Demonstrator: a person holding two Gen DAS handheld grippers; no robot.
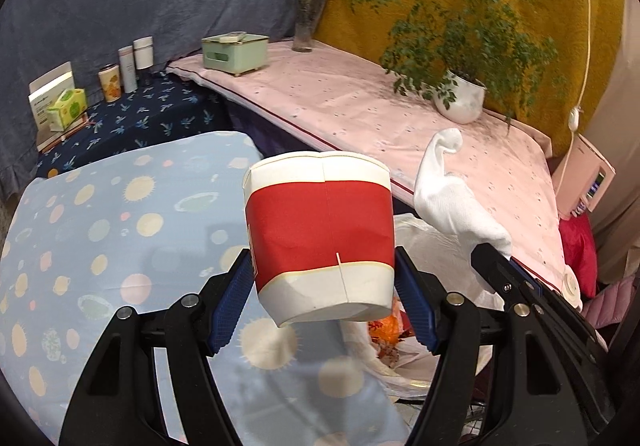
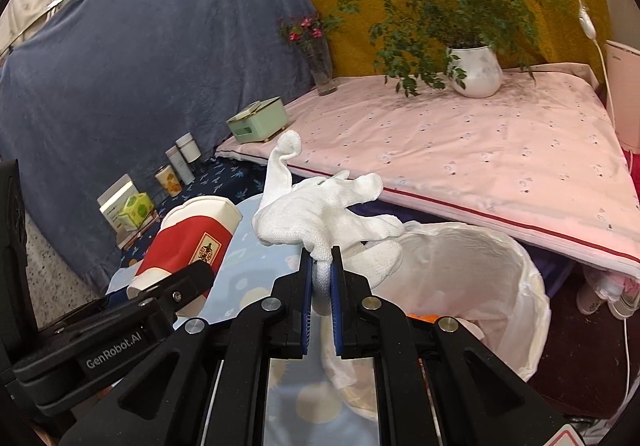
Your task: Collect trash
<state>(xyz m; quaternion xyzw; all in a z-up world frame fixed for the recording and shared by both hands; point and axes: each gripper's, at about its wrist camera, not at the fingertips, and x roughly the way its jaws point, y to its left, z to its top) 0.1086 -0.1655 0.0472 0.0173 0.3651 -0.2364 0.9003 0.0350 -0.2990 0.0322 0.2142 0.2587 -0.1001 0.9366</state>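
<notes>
The left gripper [image 1: 325, 288] pinches a red-and-white paper cup [image 1: 320, 234] above the spotted blue cloth [image 1: 100, 246], while the right gripper [image 2: 321, 278] clamps a white glove [image 2: 320, 209] over the white-lined trash bin [image 2: 512, 286].

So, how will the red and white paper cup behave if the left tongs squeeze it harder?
The paper cup probably crumples: its red wall already shows a dent near the left tongs. It looks light, held sideways by two pads only. It might slip, since it tapers.

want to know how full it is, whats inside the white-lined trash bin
Inside the white-lined trash bin, only a bit of orange wrapper shows; the right gripper and its white cotton glove cover the rest.
</notes>
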